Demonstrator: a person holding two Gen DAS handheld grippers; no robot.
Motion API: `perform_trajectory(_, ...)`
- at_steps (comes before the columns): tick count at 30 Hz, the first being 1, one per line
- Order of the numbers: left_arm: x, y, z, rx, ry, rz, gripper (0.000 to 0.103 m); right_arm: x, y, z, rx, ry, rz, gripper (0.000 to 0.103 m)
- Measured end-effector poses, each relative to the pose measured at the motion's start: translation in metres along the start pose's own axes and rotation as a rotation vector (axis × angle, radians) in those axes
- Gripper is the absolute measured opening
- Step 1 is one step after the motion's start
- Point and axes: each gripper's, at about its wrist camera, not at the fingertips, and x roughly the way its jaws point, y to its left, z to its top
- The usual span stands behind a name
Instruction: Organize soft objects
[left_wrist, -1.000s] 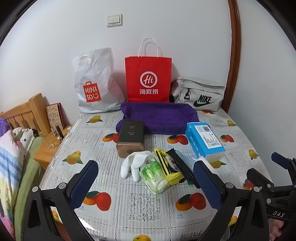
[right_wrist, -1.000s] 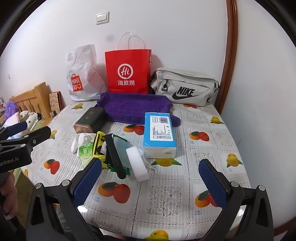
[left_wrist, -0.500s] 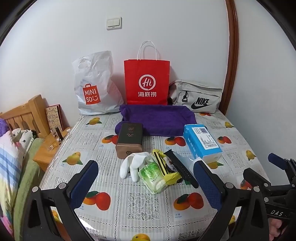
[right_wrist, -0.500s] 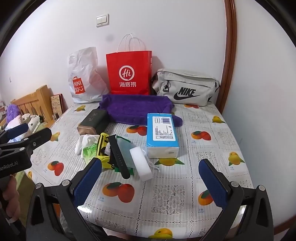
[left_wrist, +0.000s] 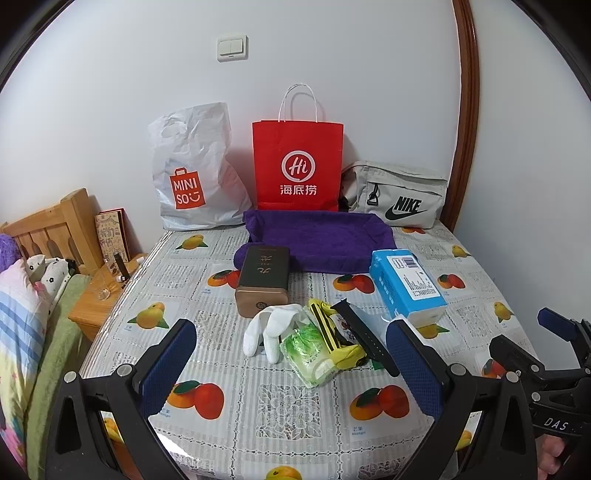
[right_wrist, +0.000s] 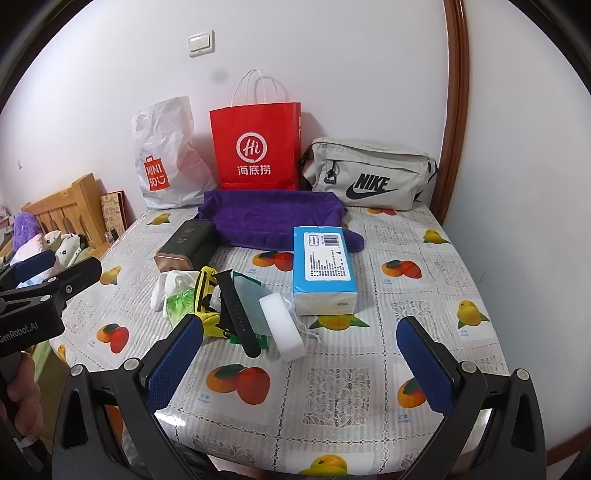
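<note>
Left wrist view shows both my claws, left claw (left_wrist: 288, 363) and right claw (right_wrist: 299, 356), spread empty above the table (left_wrist: 295, 413), where the limp white glove (left_wrist: 267, 330) beside the brown box (left_wrist: 263, 280) should pinch easily mid-bunch.

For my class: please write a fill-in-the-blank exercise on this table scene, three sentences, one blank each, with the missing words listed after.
1. The paper bag standing against the wall between the white plastic bag and the grey pouch is ____ in colour.
2. The towel spread in front of that bag is ____.
3. Both the left gripper and the right gripper are ____ and hold nothing.

Missing words: red; purple; open
</note>
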Motion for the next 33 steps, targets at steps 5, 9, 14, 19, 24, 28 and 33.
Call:
perform_trajectory(5, -0.0008, 0.0009, -0.0015, 0.000, -0.002, 0.003, 0.103, -0.0001, -0.0004, 0.0002, 0.005, 0.000, 0.008, 0.103)
perform_trajectory(9, -0.0006, 0.0008, -0.0017, 0.000, -0.002, 0.003, 0.103, -0.0012, 0.0011, 0.0004, 0.002, -0.001, 0.009, 0.103)
perform_trajectory(14, -0.0014, 0.0029, -0.0009, -0.005, -0.008, -0.003, 0.103, -0.0025, 0.0016, 0.0007, 0.001, -0.006, 0.010, 0.103)
perform_trajectory(19, -0.0016, 0.0029, -0.0016, -0.002, -0.007, -0.003, 0.103, -0.0035, 0.0017, 0.0008, 0.004, -0.007, 0.024, 0.103)
perform_trajectory(24, -0.0021, 0.0048, -0.0022, -0.005, -0.008, -0.006, 0.103, -0.0037, 0.0017, 0.0012, 0.003, -0.007, 0.025, 0.103)
perform_trajectory(28, -0.0025, 0.0061, -0.0028, -0.007, -0.007, -0.005, 0.103, -0.0038, 0.0018, 0.0013, 0.003, -0.008, 0.025, 0.103)
perform_trajectory(33, -0.0028, 0.0071, -0.0028, -0.008, -0.007, -0.005, 0.103, -0.0043, 0.0018, 0.0009, 0.004, -0.009, 0.026, 0.103)
